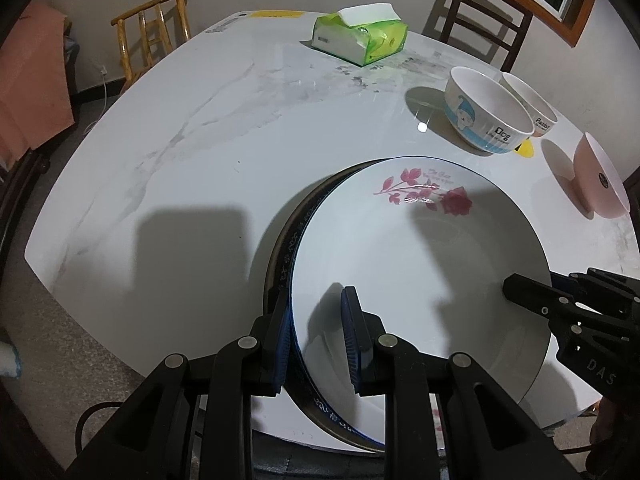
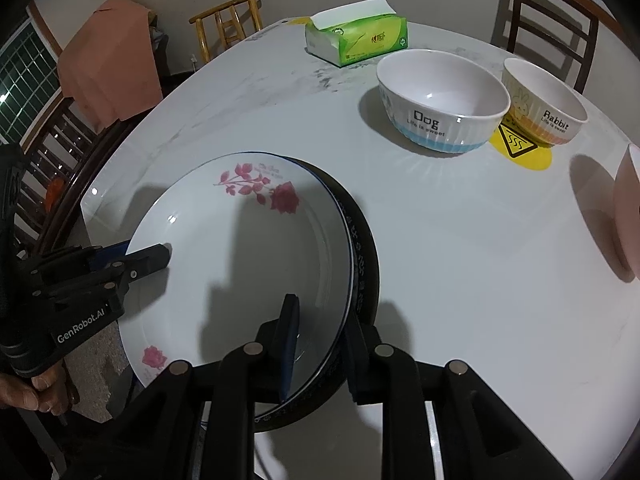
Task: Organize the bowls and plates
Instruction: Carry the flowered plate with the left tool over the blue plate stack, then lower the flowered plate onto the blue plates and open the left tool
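A stack of plates sits at the near table edge: a white rose-patterned plate [image 1: 420, 248] [image 2: 240, 264] on top of a dark, blue-rimmed plate [image 1: 280, 264] [image 2: 364, 256]. My left gripper [image 1: 318, 336] is shut on the stack's left rim; it shows in the right wrist view [image 2: 160, 258]. My right gripper [image 2: 320, 344] is shut on the right rim; it shows in the left wrist view [image 1: 520, 292]. A "Dog" bowl [image 1: 486, 112] [image 2: 440, 98], a "Rabbit" bowl [image 1: 532, 104] [image 2: 544, 102] and a pink bowl [image 1: 598, 178] [image 2: 628, 208] stand further right.
A green tissue pack [image 1: 360, 34] [image 2: 356, 36] lies at the far side of the marble table [image 1: 200, 160]. A yellow warning sticker [image 2: 520, 148] lies by the bowls. Wooden chairs [image 1: 152, 36] [image 2: 556, 20] stand around the table.
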`<state>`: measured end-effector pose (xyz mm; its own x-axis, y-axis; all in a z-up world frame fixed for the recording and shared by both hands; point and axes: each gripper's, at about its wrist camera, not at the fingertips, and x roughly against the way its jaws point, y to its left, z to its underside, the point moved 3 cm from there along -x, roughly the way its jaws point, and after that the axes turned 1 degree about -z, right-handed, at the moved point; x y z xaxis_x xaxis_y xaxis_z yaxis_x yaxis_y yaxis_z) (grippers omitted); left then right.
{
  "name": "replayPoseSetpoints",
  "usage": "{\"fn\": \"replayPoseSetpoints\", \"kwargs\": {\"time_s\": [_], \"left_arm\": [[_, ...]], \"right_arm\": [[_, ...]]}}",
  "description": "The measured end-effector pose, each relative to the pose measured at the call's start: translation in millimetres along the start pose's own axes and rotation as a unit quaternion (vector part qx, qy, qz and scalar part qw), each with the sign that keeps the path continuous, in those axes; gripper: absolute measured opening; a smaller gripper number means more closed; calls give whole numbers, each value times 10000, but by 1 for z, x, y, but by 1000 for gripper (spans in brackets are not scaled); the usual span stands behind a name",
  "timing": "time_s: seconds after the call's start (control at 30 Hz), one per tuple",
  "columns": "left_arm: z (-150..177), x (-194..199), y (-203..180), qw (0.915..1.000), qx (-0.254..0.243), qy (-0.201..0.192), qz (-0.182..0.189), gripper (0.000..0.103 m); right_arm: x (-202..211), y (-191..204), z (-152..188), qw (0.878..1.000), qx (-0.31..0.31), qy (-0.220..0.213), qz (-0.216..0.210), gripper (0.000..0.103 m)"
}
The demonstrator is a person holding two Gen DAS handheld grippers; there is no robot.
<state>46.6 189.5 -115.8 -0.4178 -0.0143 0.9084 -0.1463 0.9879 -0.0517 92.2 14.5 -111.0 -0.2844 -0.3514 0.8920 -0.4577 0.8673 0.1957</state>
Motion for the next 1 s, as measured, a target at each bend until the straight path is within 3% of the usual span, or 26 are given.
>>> {"fn": "replayPoseSetpoints", "kwargs": {"time_s": [0.17,0.73,1.0], "left_arm": [[-2,1,-1,9998,-48,-67,-202,19],[-4,1,1,9997,65,-94,-194,20],[-8,10,0,9996,78,-213,-141,28]], "right_arm": [[-1,6,1,9998,145,-10,107,22],[-3,7,-2,9996,196,123,167,23],[2,6,-4,9991,251,115,337,25]]}}
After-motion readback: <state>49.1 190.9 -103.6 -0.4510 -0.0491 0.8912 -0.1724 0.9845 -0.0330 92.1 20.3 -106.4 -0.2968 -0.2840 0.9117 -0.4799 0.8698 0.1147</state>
